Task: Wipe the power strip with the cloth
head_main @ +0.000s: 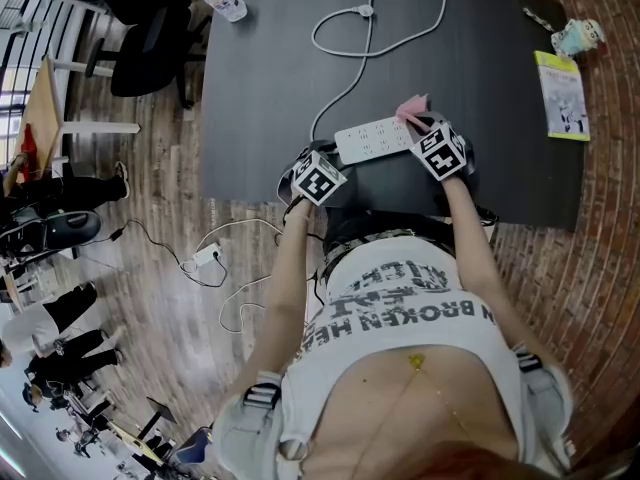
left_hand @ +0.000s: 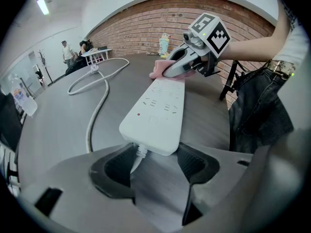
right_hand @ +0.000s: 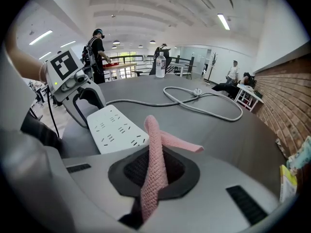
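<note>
The power strip [head_main: 373, 138] lies near the table's [head_main: 260, 88] front edge, with bare table beyond. The left gripper [left_hand: 155, 161] fingers stand wide around its cord end, perhaps touching; the right gripper [right_hand: 154, 171] fingers pinch the cloth [right_hand: 156, 144].

We see bright, even light from long white ceiling strip lamps [right_hand: 224, 21] over the dark grey matte table [right_hand: 233, 130]. On that table the white plastic power strip [left_hand: 155, 113] throws a thin, soft shadow. The pink knitted cloth [right_hand: 154, 164] above the table reads sharp. Both gripper views bow hard towards their dark edges.
</note>
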